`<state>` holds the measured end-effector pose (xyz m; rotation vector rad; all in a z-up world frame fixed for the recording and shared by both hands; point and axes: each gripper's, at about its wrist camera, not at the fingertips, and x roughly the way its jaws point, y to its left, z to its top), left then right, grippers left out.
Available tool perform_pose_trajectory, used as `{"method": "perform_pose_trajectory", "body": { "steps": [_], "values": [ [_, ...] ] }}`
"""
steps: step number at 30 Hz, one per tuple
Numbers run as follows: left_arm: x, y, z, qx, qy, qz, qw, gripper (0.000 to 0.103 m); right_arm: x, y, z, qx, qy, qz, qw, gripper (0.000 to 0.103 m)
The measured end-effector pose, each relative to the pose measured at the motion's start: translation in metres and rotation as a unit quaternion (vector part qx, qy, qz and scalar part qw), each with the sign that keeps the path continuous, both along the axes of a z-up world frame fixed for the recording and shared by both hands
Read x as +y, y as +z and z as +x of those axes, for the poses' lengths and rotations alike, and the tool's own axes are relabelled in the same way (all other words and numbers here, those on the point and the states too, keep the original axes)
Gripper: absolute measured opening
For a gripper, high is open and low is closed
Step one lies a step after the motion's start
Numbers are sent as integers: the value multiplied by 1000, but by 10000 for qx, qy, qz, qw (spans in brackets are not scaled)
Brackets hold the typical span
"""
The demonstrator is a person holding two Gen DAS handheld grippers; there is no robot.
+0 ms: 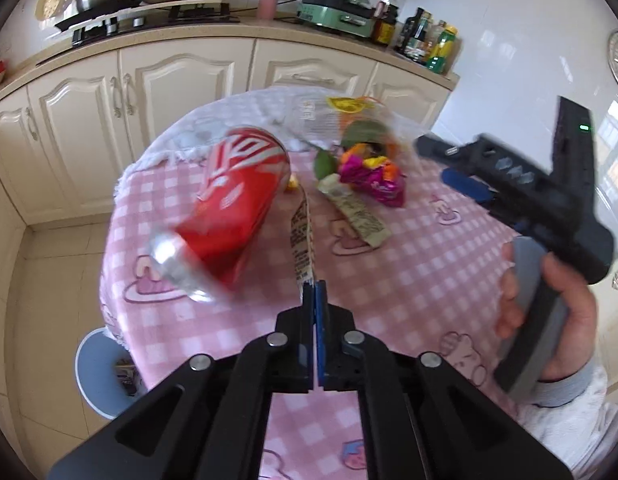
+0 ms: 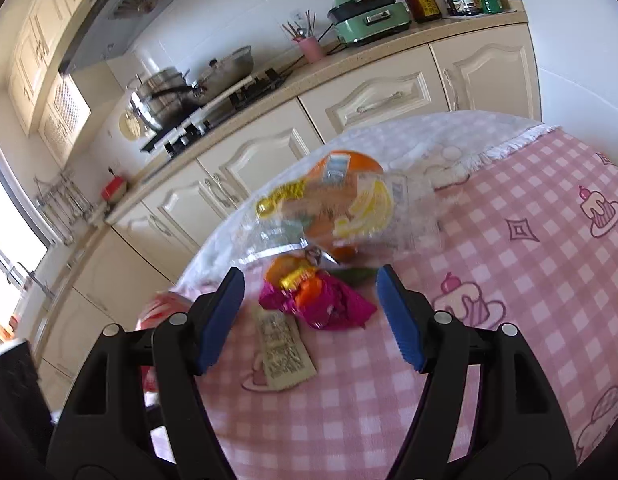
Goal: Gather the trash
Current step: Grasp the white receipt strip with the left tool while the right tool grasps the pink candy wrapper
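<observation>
My left gripper (image 1: 315, 286) is shut on a thin printed wrapper strip (image 1: 303, 240), holding it by its near end above the pink checked tablecloth (image 1: 409, 280). A red soda can (image 1: 229, 212), blurred, lies tilted to the left of the strip. A magenta wrapper (image 1: 373, 178) and a beige printed wrapper (image 1: 357, 216) lie further on. My right gripper (image 2: 311, 312) is open, its blue pads either side of the magenta wrapper (image 2: 321, 308) and beige wrapper (image 2: 283, 352). A clear plastic bag with orange print (image 2: 341, 204) lies behind them. The right gripper also shows in the left wrist view (image 1: 457, 168).
A blue-rimmed bin (image 1: 97, 372) stands on the floor at the table's left edge. Cream cabinets (image 1: 149, 92) and a counter with pots, a green appliance (image 1: 337, 8) and bottles run behind the table. The table edge (image 2: 509, 144) has a white fringe.
</observation>
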<state>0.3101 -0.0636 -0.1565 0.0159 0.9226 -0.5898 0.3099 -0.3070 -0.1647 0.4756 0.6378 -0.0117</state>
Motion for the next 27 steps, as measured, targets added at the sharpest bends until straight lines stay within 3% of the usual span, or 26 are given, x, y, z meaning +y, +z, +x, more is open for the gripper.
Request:
{"method": "perform_pose_trajectory", "body": {
  "steps": [2, 6, 12, 14, 15, 18, 27],
  "values": [
    [-6, 2, -6, -46, -81, -67, 9999, 1, 5, -7, 7, 281, 118, -308, 9991, 71],
    [-7, 6, -8, -95, -12, -284, 9995, 1, 5, -14, 19, 403, 131, -495, 9979, 71],
    [-16, 16, -7, -273, 57, -329, 9991, 1, 10, -32, 47, 678, 617, -157, 9957, 71],
    [-21, 19, -3, -336, 86, -346, 9988, 1, 14, -34, 49, 686, 789, -52, 9945, 60],
    [-23, 20, -1, -353, 98, -337, 9988, 1, 16, -34, 49, 683, 878, -36, 9938, 42],
    [-29, 21, 4, -377, 125, -344, 9986, 1, 22, -31, 42, 618, 930, -179, 9936, 30],
    [-28, 40, -8, -611, 31, -737, 9954, 1, 29, 16, -30, -204, 376, -859, 9954, 29]
  ]
}}
